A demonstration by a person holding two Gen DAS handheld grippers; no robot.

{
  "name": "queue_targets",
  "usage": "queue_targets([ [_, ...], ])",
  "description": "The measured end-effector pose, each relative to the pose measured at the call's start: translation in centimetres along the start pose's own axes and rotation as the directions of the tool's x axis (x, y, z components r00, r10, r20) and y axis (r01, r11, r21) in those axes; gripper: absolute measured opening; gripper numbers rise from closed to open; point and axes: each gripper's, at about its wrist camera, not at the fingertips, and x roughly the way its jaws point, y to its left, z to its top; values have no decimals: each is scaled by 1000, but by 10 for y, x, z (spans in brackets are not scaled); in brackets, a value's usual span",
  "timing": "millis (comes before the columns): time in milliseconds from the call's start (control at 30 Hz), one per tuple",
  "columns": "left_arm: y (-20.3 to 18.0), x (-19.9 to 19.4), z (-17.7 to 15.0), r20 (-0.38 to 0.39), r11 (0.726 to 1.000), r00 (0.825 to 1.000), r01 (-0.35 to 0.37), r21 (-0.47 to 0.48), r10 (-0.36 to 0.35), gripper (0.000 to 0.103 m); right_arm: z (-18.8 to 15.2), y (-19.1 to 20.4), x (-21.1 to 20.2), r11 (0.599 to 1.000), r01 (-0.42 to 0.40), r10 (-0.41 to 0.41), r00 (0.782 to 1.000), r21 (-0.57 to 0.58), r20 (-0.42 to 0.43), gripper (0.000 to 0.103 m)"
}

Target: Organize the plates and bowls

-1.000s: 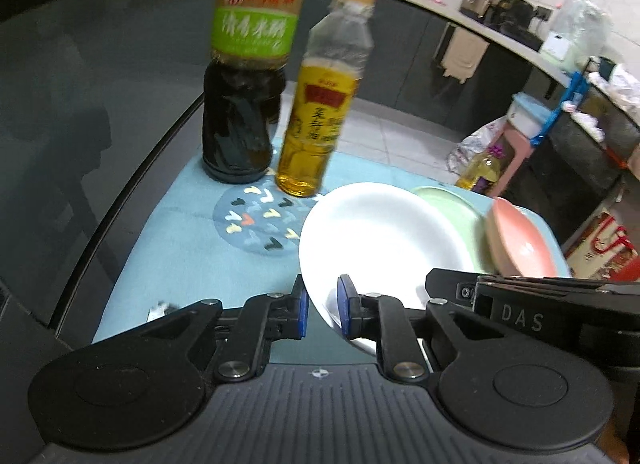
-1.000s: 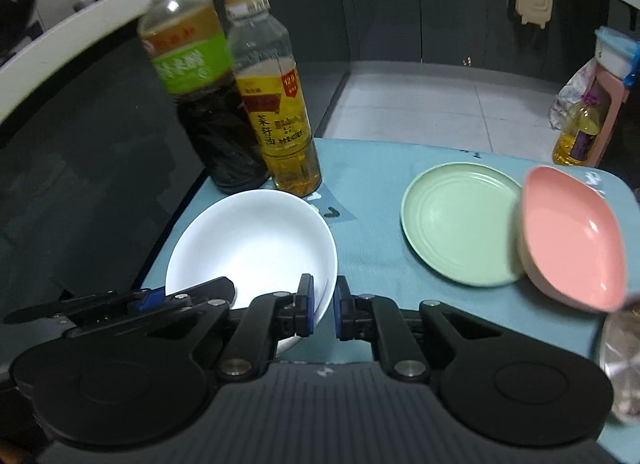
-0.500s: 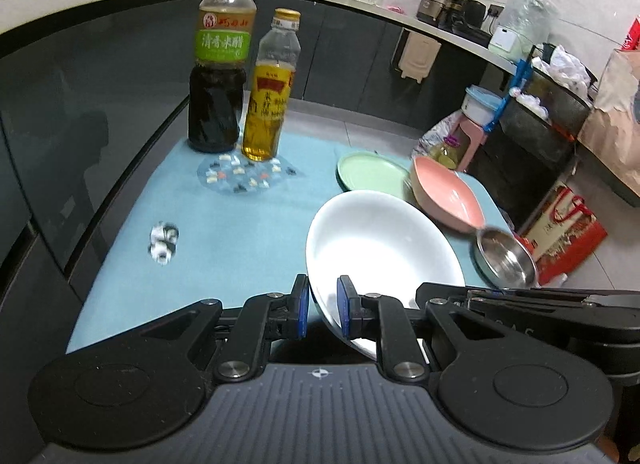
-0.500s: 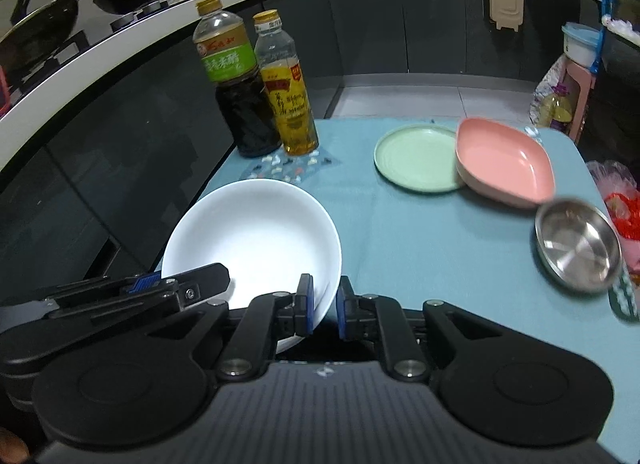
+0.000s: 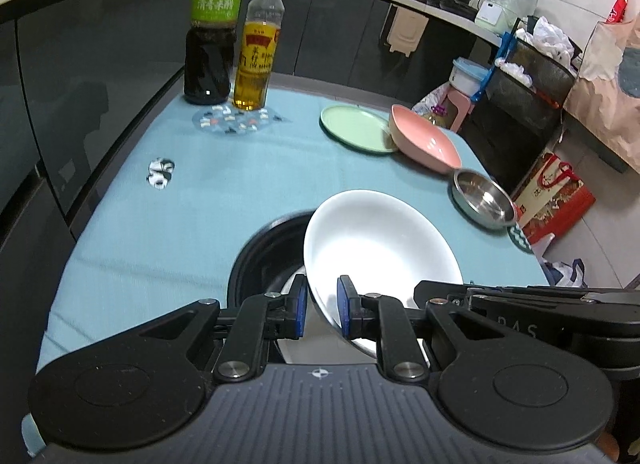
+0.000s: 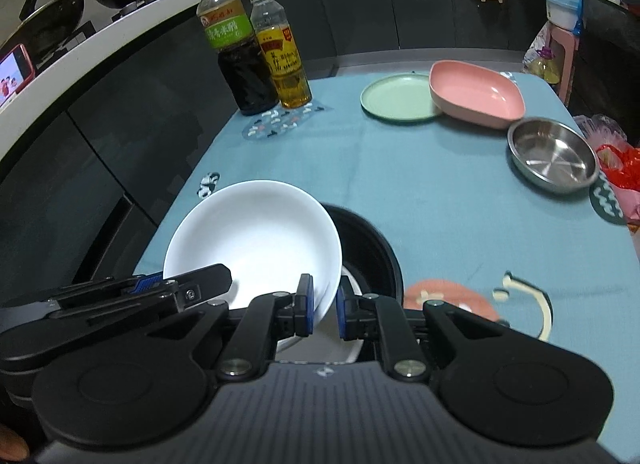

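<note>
- The left gripper is clamped on the near-left rim of the white bowl.
- The right gripper is clamped on the bowl's opposite rim.
- The bowl hangs tilted over a black pot with something white inside it.
- Farther along the blue tablecloth sit a steel dish, a pink bowl and a green plate; the pink bowl overlaps the plate's edge.
- Two bottles stand at the far left.

Tilted white bowl over black pot
</note>
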Motion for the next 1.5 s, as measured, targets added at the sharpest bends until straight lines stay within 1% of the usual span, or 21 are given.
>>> queue_targets([
  [267,0,4,-13,-33,1000,999,-8,0,8,14,-14,-5,8,1000,5,-4,999,14,-36,5],
  [500,5,11,-17,-70,1000,998,-11,-14,10,14,-17,-5,16,1000,4,-3,998,10,-63,5],
  [833,8,8,-18,-69,1000,998,8,-16,-9,15,-18,-2,17,1000,7,-8,999,-15,-54,6],
  [1067,10,4,-19,-65,1000,998,10,-20,-11,15,-18,-4,15,1000,0,0,998,-2,-56,6],
  [1300,11,-1,-21,-45,1000,999,5,-23,-6,16,-19,-7,9,1000,15,-15,1000,3,-27,8],
  [1500,11,-3,-22,-39,1000,999,7,-15,-8,16,-19,-13,8,1000,20,-19,1000,24,-23,9],
])
